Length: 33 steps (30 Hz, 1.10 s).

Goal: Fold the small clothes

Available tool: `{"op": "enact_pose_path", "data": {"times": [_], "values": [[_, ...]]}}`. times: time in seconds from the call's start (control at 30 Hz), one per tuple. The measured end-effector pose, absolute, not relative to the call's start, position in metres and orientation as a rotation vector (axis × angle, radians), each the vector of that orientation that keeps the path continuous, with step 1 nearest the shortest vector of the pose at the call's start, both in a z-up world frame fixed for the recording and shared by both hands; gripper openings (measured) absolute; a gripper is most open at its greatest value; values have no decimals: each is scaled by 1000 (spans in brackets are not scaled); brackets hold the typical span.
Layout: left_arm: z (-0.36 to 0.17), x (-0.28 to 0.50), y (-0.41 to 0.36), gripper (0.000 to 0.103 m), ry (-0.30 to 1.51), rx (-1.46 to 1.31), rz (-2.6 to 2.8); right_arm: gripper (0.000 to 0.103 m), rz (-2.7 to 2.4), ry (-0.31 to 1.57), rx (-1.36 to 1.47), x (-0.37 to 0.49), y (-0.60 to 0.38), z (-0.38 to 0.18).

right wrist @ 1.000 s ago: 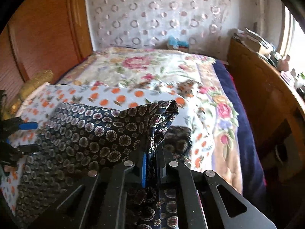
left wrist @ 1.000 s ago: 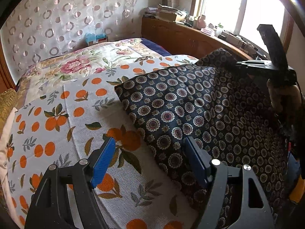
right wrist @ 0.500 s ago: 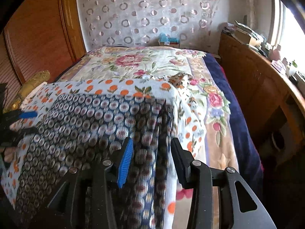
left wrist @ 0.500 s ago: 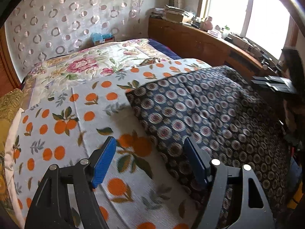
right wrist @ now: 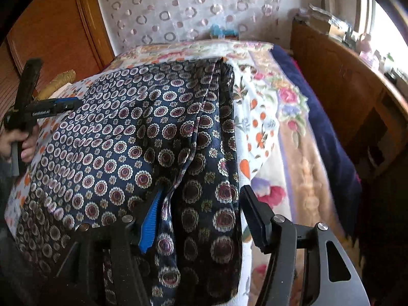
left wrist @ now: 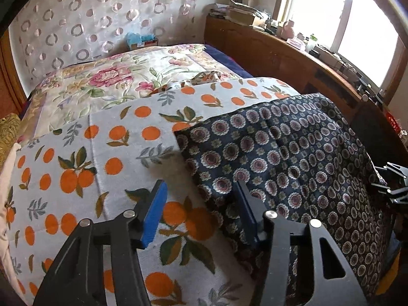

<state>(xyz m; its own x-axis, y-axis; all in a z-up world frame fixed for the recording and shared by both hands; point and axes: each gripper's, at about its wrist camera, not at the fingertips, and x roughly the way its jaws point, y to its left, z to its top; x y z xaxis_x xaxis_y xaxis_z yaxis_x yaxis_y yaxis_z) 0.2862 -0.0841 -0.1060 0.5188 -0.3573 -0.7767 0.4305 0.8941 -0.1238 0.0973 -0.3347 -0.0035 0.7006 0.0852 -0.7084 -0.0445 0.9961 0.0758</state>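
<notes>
Cloth (left wrist: 288, 158) of dark blue with round medallions is seen in the left wrist view spread on an orange-print blanket (left wrist: 102, 158), the left gripper (left wrist: 201, 214) held released over its edge. In the right wrist view, the right gripper (right wrist: 199, 214) is spread wide above the cloth's bunched folds, nothing grasped.

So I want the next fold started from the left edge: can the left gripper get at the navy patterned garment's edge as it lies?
Probably yes. The left gripper is open, straddling the navy patterned garment edge on the orange-print blanket, with nothing between.
</notes>
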Motion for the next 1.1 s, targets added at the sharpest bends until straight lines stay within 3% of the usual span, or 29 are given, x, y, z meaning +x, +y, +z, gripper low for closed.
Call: {"op": "enact_pose_path", "data": {"times": [0.27, 0.33, 0.4, 0.47, 0.53, 1.1], "values": [[-105, 284, -92, 22, 919, 67, -504, 62, 104, 775, 20, 75, -321, -6], [-105, 284, -94, 6, 927, 82, -495, 61, 116, 770, 23, 70, -321, -8], [-103, 286, -96, 4, 936, 71, -513, 52, 124, 764, 4, 65, -318, -8], [-101, 285, -95, 3, 925, 81, -508, 23, 142, 758, 2, 61, -318, -6], [-95, 282, -91, 3, 900, 78, -501, 11, 182, 763, 33, 59, -320, -6], [-55, 309, 4, 2, 769, 121, -259, 7, 342, 673, -17, 98, -268, 3]]}}
